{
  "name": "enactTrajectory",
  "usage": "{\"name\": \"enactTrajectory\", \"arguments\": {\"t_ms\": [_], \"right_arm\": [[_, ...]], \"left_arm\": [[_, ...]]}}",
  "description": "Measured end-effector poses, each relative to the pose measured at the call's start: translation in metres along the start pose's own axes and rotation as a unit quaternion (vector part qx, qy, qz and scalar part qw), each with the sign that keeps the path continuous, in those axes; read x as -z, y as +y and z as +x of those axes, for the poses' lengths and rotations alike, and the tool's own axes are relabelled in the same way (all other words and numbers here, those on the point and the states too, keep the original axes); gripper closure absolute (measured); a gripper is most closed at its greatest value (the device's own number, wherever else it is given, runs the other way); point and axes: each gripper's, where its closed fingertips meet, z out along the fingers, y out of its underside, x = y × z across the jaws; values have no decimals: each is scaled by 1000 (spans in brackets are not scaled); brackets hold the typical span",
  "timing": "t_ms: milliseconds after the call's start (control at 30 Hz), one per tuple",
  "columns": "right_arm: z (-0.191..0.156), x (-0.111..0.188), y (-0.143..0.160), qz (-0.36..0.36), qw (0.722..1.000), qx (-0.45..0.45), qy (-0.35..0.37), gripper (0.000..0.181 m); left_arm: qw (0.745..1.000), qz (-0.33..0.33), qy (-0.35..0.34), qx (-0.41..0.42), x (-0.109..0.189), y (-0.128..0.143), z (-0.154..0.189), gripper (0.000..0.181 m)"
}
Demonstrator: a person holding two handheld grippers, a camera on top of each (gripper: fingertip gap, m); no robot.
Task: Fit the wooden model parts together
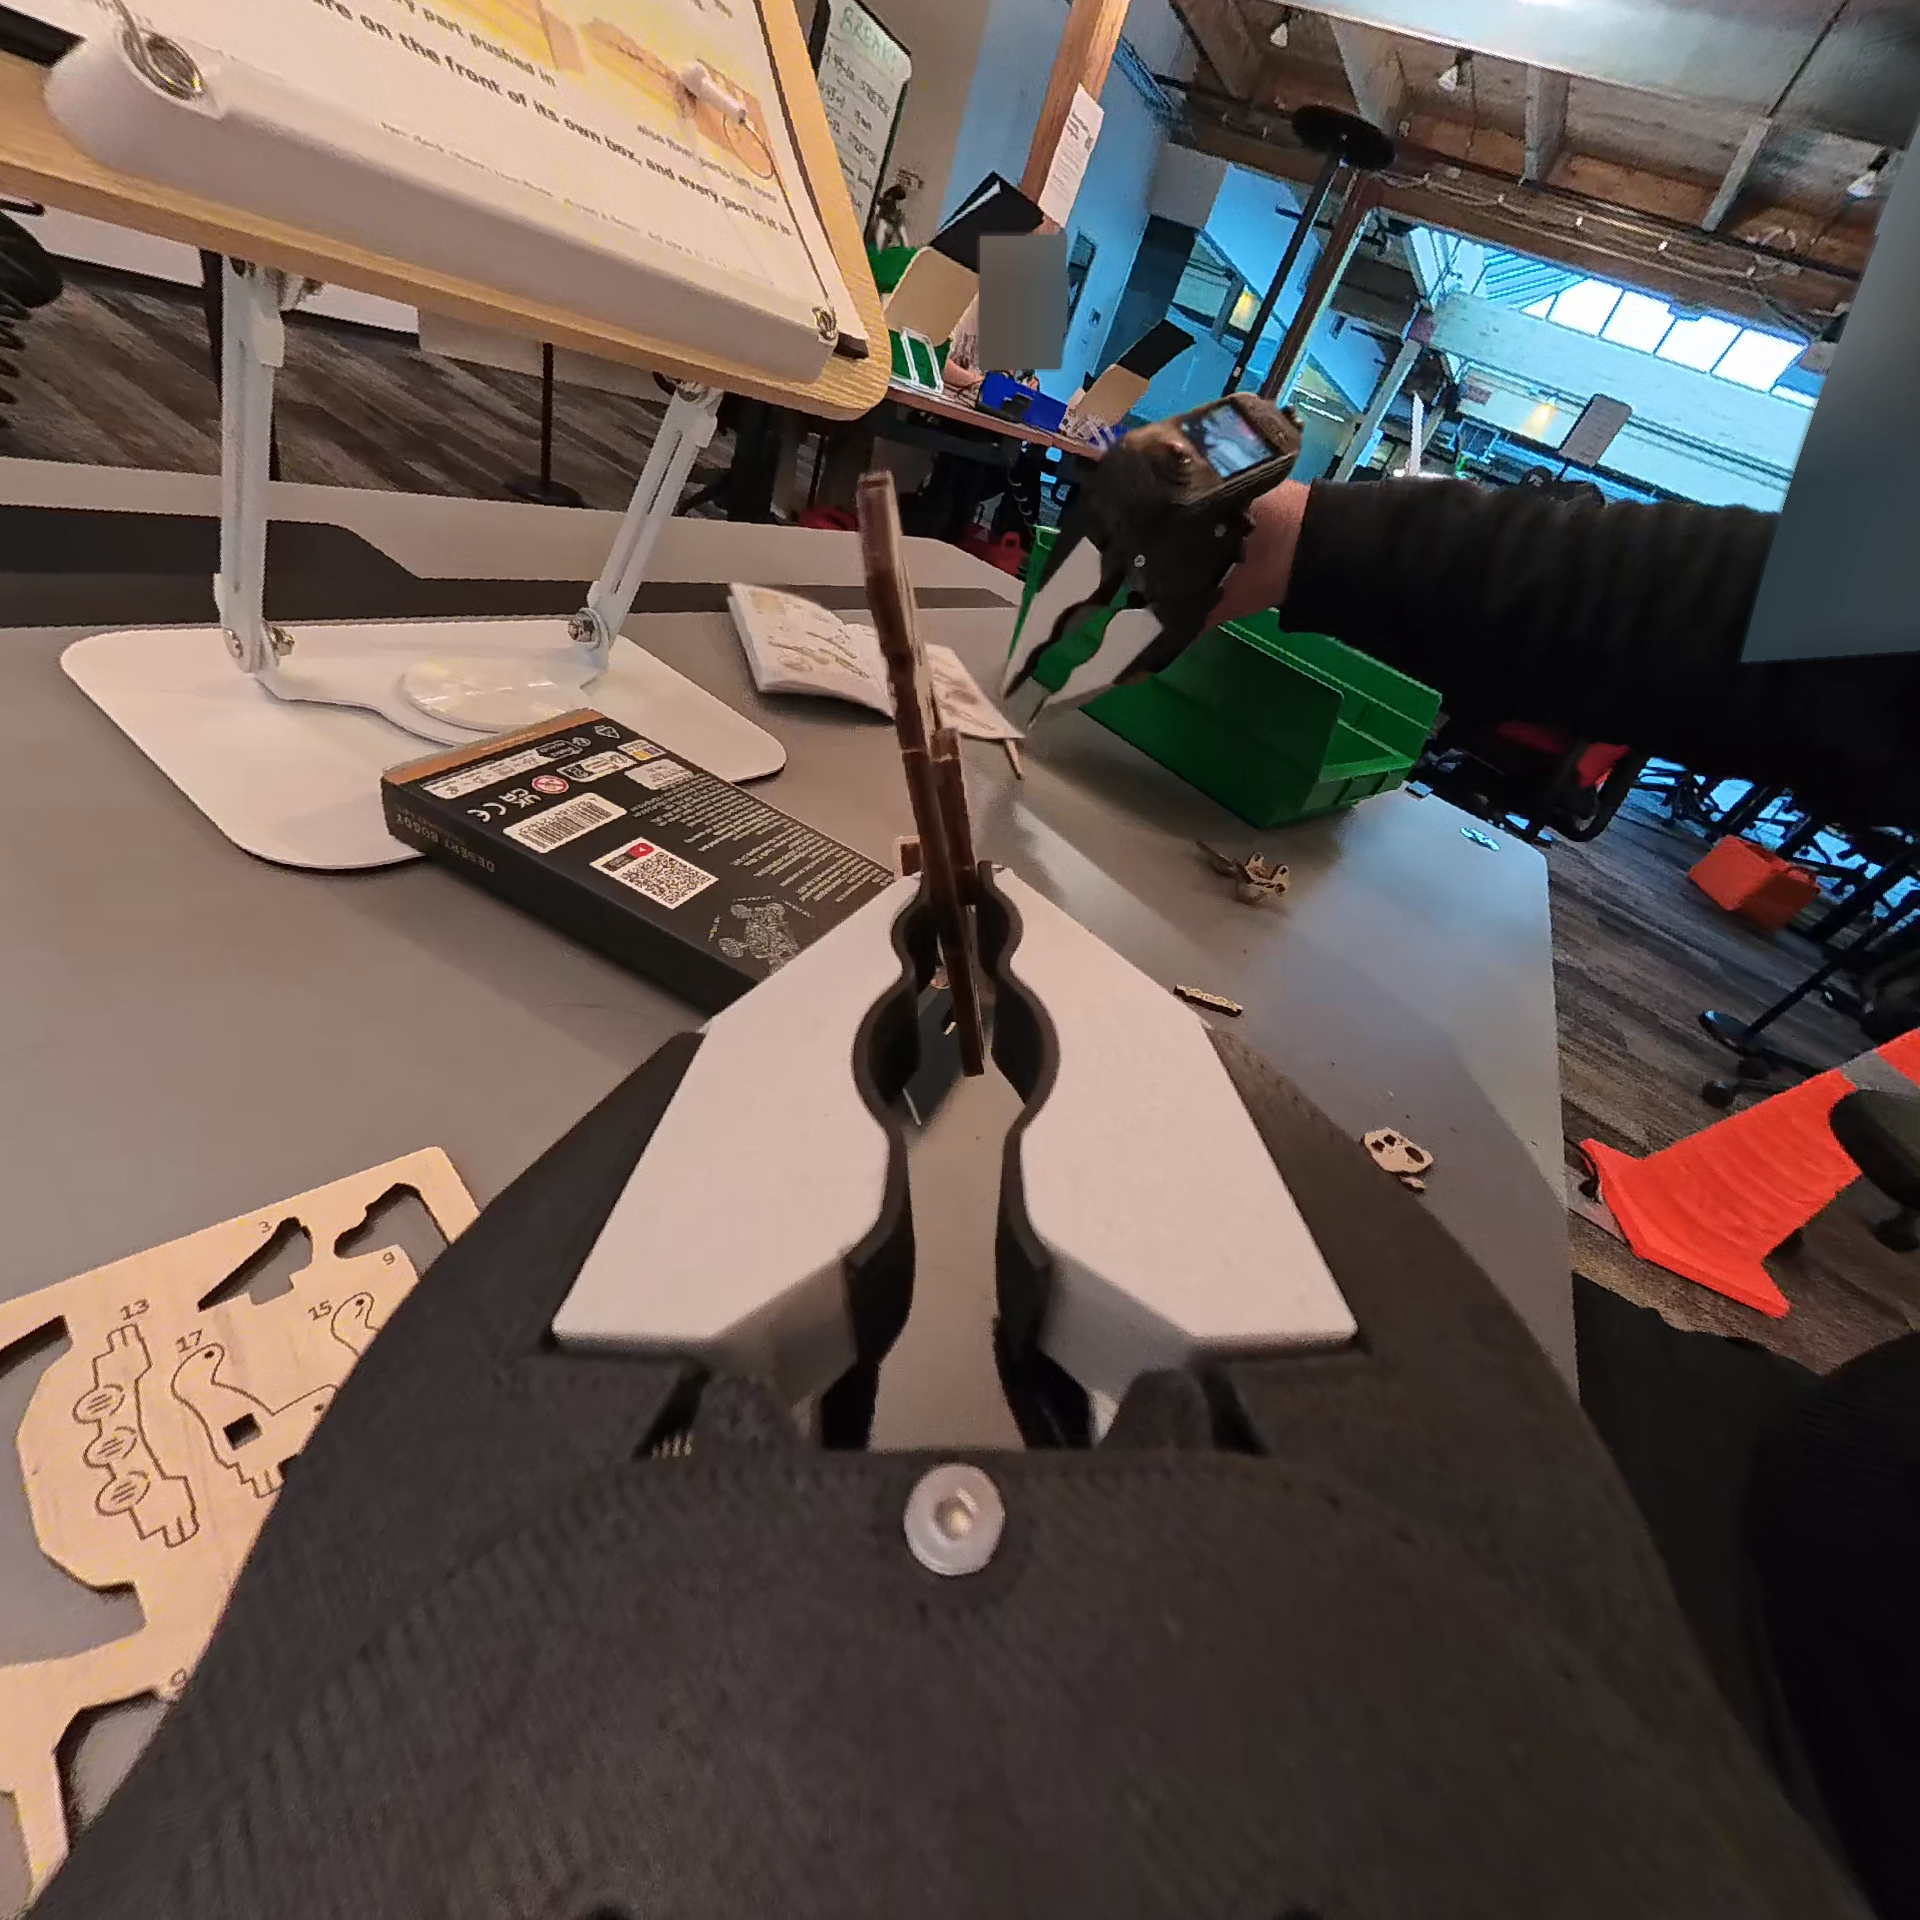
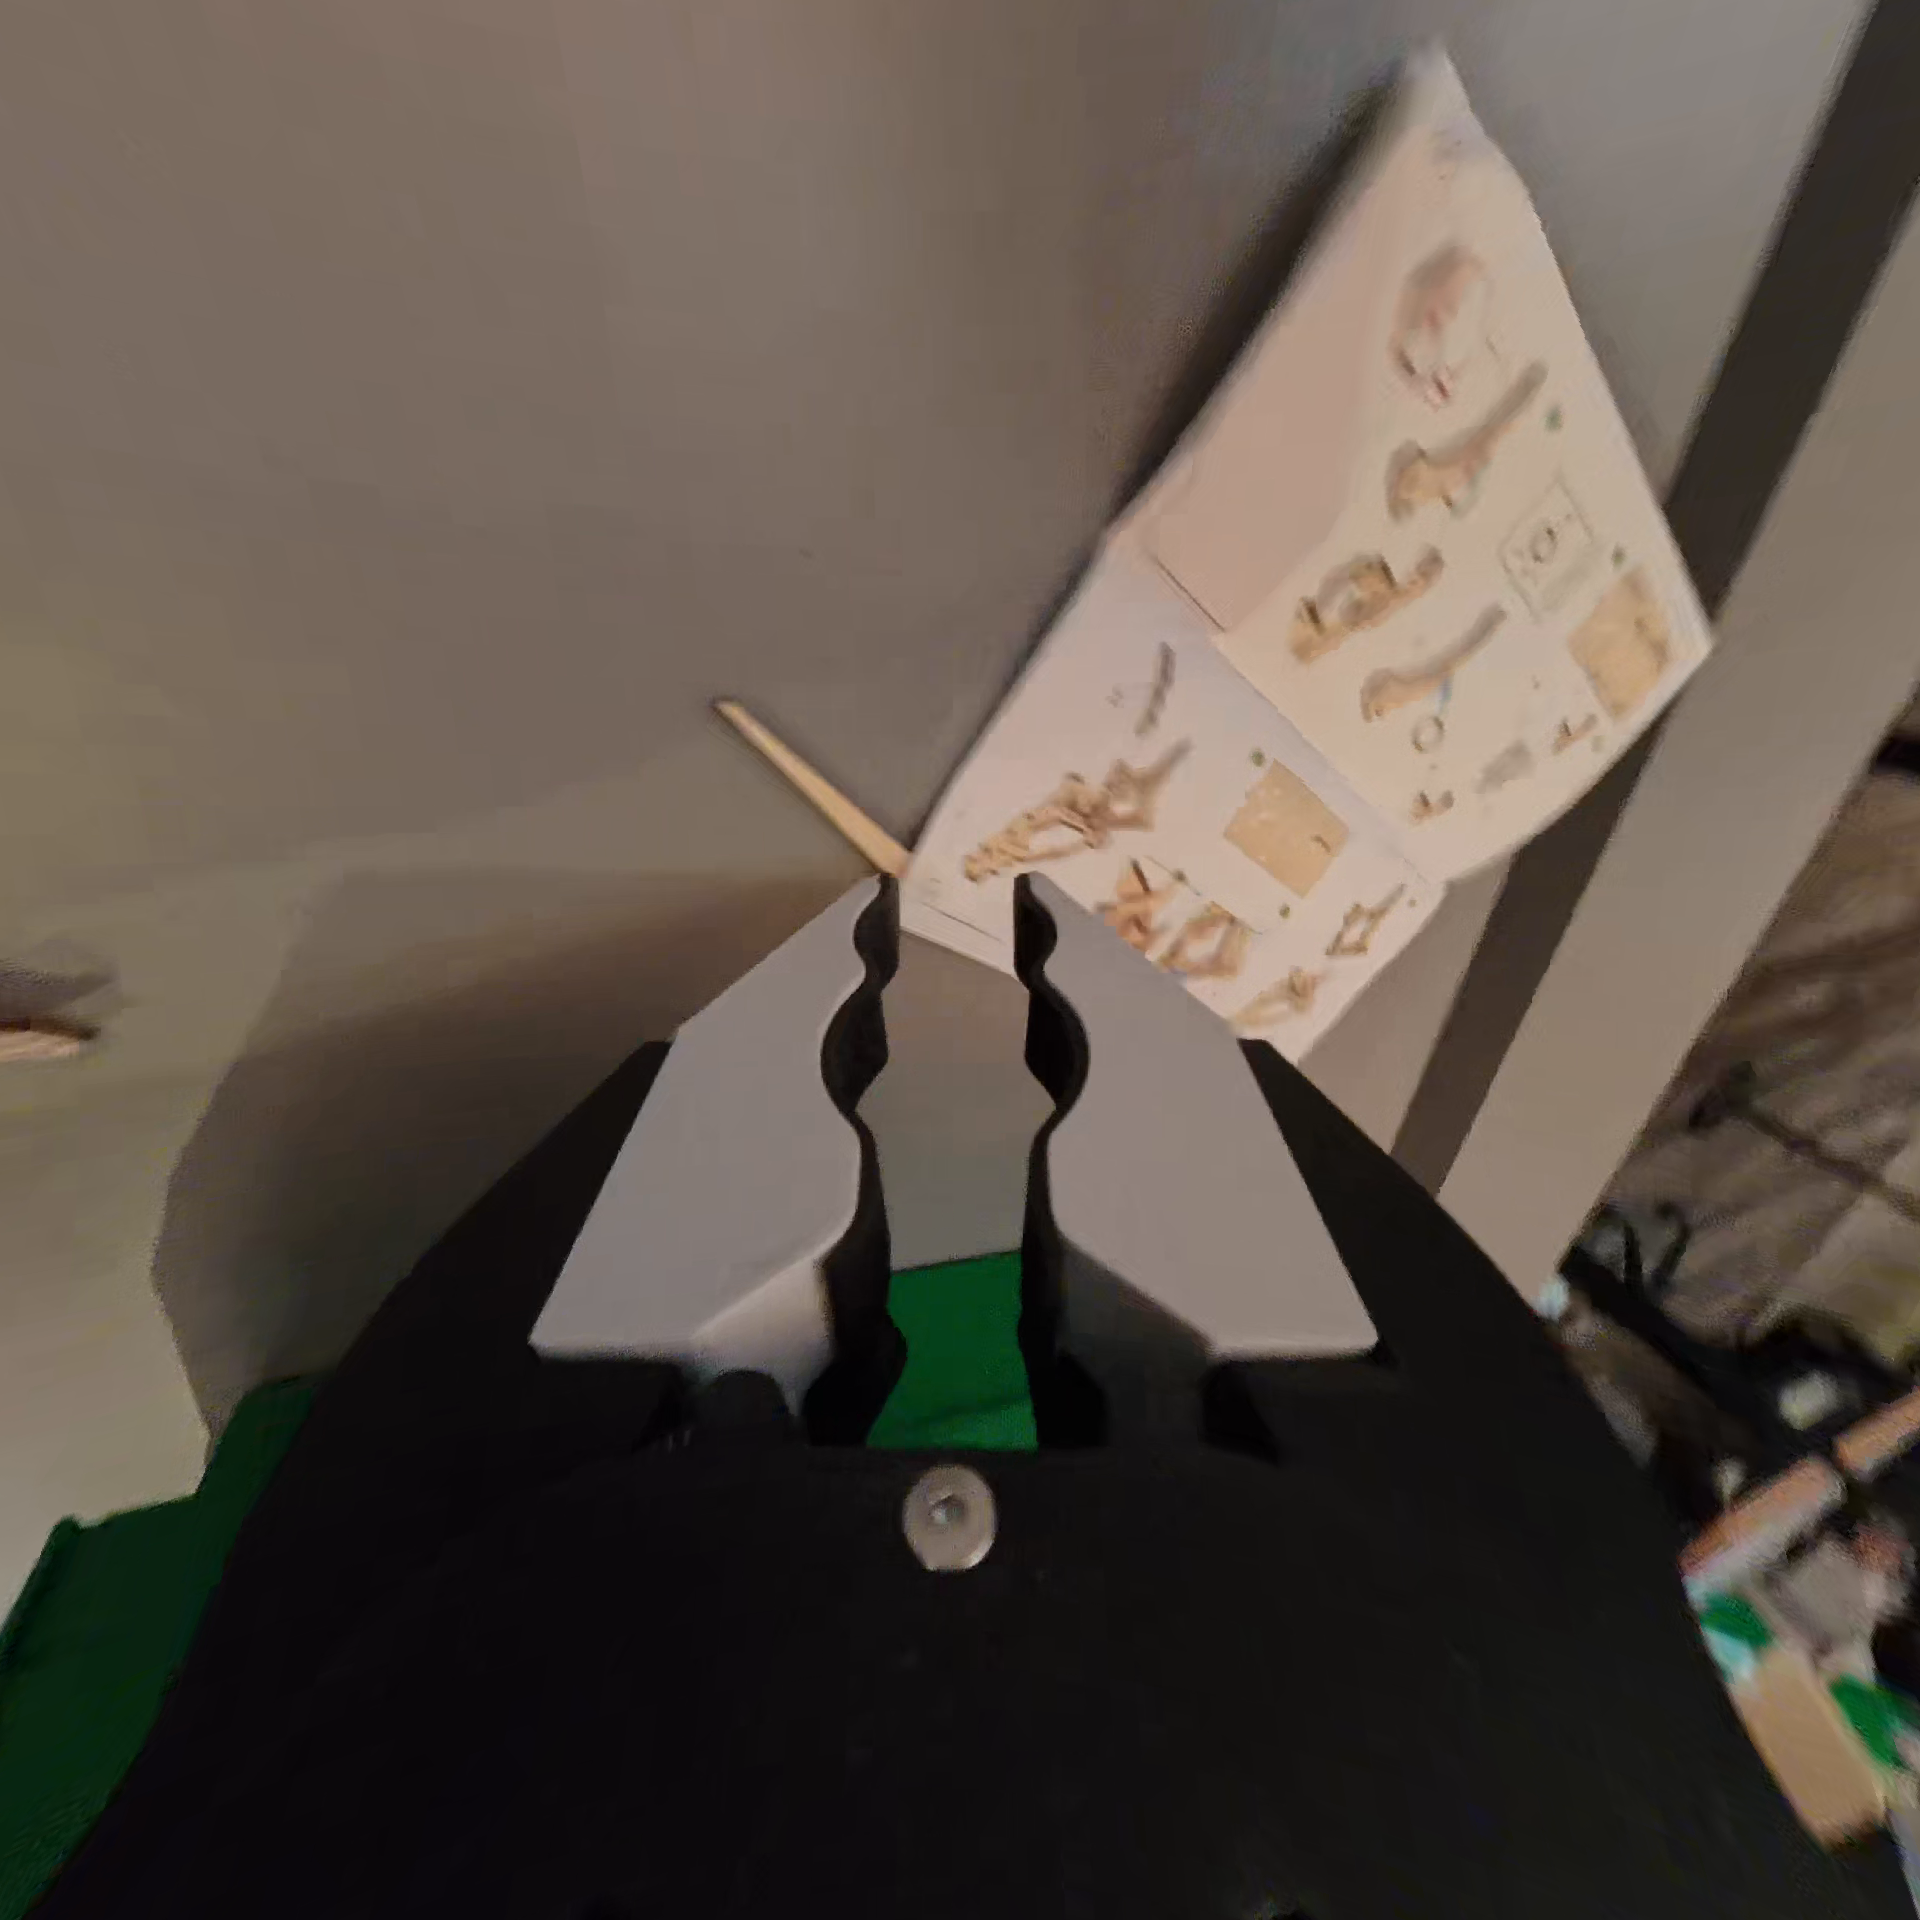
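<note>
My left gripper (image 1: 951,883) is shut on a flat wooden model assembly (image 1: 904,665), held upright and seen edge-on above the grey table (image 1: 312,987). My right gripper (image 2: 951,883) is open and empty. It hovers over the table, its tips just short of a thin wooden stick (image 2: 810,790) that lies beside the open instruction booklet (image 2: 1299,665). In the left wrist view the right gripper (image 1: 1023,701) shows farther off, pointing down near the stick (image 1: 1013,756) and booklet (image 1: 821,649). A punched wooden parts sheet (image 1: 156,1403) lies at the lower left.
A black kit box (image 1: 623,842) lies by a white stand (image 1: 312,727) holding an instruction board. A green bin (image 1: 1268,717) sits at the table's right. Small loose wooden pieces (image 1: 1252,873), (image 1: 1210,1000), (image 1: 1397,1151) lie near the right edge.
</note>
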Motion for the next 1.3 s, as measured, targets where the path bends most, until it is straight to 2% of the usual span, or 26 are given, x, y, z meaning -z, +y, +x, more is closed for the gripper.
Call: {"name": "enactTrajectory", "arguments": {"t_ms": [67,133,233,267,400,533,633,800,867,933,1100,1200,1300], "right_arm": [[-16,5,-8,18,998,44,-32,164],[-27,2,-11,10,995,86,-45,158],[-22,-13,-6,-25,990,137,-22,156],[-19,-16,-5,-30,989,146,-18,167],[-12,-21,-1,-29,989,129,-62,179],[-22,-16,-6,-16,991,44,-125,180],[-55,3,-40,36,983,-1,-179,180],[-127,30,-115,119,957,-67,-258,180],[-138,31,-134,135,954,-96,-248,179],[-146,36,-144,151,952,-102,-245,154],[-147,40,-132,146,960,-125,-205,153],[-140,31,-127,132,979,-91,-127,158],[-132,24,-133,148,982,-70,-96,165]], "left_arm": [[1000,-4,-1,3,-2,1,0,177],[1000,-5,4,17,-6,2,0,177],[999,7,24,42,-12,1,5,177],[998,7,27,50,-14,1,6,177],[996,10,47,75,-22,2,12,177],[992,30,58,105,-24,-3,13,177],[993,22,55,101,-26,1,13,177],[990,20,65,121,-29,7,16,177],[990,21,69,124,-29,7,18,177],[989,20,69,127,-28,8,19,177],[989,22,69,131,-25,10,21,177],[988,18,75,135,-28,12,22,177],[987,15,83,136,-31,13,26,177]]}}
